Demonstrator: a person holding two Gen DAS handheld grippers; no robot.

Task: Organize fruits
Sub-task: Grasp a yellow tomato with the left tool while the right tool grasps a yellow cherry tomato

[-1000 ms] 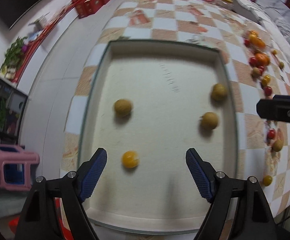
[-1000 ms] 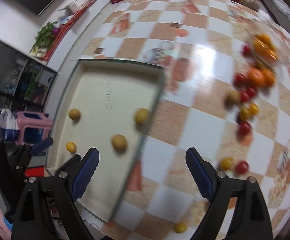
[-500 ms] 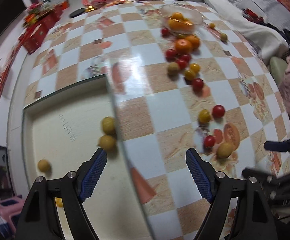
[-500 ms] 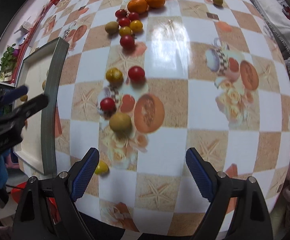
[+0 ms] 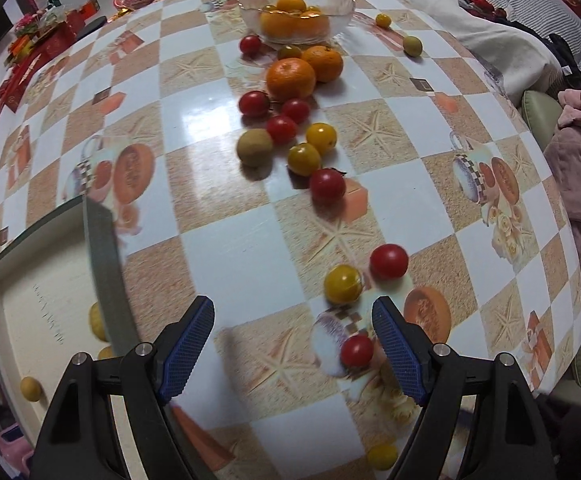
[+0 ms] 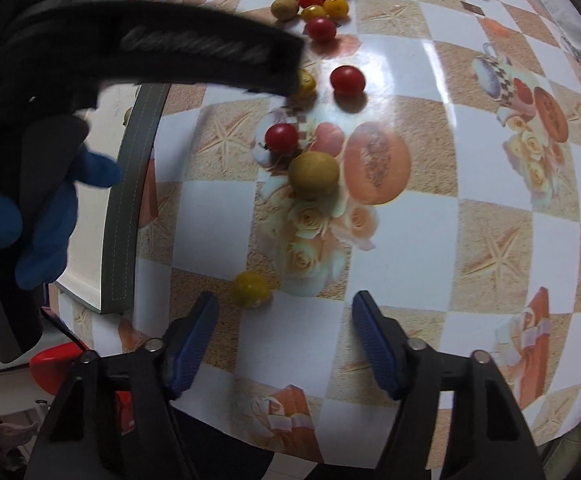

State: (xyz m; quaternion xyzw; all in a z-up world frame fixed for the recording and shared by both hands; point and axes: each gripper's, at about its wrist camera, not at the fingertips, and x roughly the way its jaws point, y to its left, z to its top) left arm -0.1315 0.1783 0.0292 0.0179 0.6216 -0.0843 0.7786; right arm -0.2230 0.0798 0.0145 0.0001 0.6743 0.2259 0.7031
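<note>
Table (image 5: pixel 226 264), checked cloth: carries all.
Tray (image 5: pixel 106 256), my left edge: 3 yellowish fruits inside.
Glass bowl (image 5: pixel 296 12), far end: oranges in it.
My L gripper (image 5: pixel 292 344): jaws wide, empty, red tomato (image 5: pixel 356 350) just inside R finger.
My R gripper (image 6: pixel 285 336): jaws wide, empty, yellow tomato (image 6: pixel 251 289) just ahead.
Brown fruit (image 6: pixel 313 175) touching a red tomato.

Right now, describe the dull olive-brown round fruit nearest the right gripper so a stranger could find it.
Find the grey-rimmed tray at the left table edge, then the printed orange melon slice to its right. The dull olive-brown round fruit touches that print, bigger and duller than the glossy red cherry tomato beside it.
</note>
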